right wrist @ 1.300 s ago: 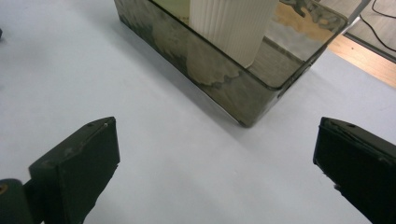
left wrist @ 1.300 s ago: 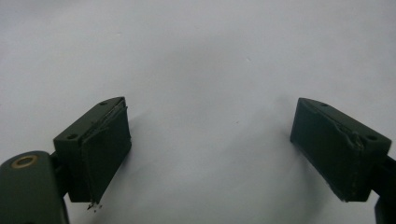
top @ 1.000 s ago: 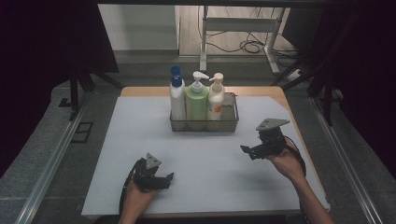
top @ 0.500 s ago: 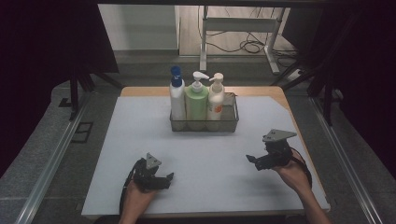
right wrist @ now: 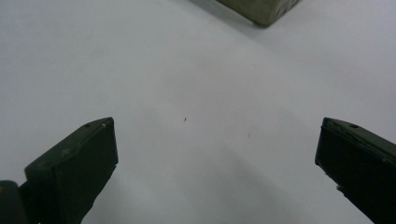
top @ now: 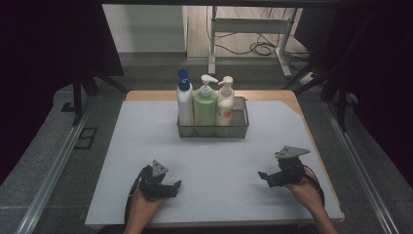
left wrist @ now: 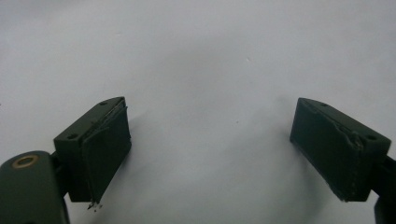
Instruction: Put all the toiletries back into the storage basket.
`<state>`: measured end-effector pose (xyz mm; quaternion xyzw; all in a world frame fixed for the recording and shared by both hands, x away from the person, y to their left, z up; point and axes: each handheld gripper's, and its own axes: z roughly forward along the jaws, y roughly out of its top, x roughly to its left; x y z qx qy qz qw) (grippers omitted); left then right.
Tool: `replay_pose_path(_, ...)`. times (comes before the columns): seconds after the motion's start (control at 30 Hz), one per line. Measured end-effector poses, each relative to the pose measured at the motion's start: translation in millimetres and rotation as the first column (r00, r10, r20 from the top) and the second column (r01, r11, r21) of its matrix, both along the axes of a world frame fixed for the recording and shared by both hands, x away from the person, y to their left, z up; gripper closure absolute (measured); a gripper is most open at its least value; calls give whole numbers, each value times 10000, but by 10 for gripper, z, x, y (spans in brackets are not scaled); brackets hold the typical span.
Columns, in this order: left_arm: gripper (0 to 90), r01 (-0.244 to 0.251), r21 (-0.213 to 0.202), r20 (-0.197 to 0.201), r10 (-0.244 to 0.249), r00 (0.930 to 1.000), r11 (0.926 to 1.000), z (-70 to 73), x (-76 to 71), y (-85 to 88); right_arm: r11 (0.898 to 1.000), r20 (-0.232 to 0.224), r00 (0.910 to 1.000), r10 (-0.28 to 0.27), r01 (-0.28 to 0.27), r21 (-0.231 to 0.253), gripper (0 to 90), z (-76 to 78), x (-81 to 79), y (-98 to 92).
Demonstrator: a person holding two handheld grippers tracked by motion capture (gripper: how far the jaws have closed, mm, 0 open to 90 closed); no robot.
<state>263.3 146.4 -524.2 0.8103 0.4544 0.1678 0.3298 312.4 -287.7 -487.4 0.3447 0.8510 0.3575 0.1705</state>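
The right gripper (top: 267,178) has come down and back toward the person since a second ago. The left gripper (top: 174,187) has stayed put, low on the white mat (top: 122,161). Both grippers are wide open and hold nothing; just bare mat lies between their jaws. Farther off, well apart from both, a wire basket (top: 213,130) sits in the middle of the mat. Three bottles stand upright in it: a white bottle with a blue cap (top: 184,103), a green pump bottle (top: 205,105) and a small white pump bottle (top: 225,105). This looks like a resting spot. Next, I think a gripper must reach forward to the basket.
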Motion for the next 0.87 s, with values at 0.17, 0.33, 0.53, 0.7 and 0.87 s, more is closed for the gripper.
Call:
replay_pose_path(0.17, 120, 1, 0, 1, -1, 10000, 10000, 0, 0, 0, 10000, -226, 9997, -33, 33, -10, 0, -138, -33, -5)
replay_pose_path(0.33, 120, 0, 0, 0, 0, 10000, 10000, 0, 0, 0, 10000, -406, 9992, 11, -11, -11, 0, -239, -66, -3)
replay_pose_path(0.53, 120, 6, 7, -3, -6, 10000, 10000, 1, 1, 1, 9999, -694, 9976, -16, 8, -108, 0, -341, -80, -2)
replay_pose_path(0.7, 120, 9, 9, -5, -9, 10000, 10000, 1, 1, 1, 10000, -670, 9977, -60, 55, -67, 0, -345, -85, -8)
replay_pose_path(0.87, 120, 8, 3, -25, -8, 10000, 10000, 1, 2, 1, 10000, -641, 9979, -64, 62, -34, 0, -350, -88, -11)
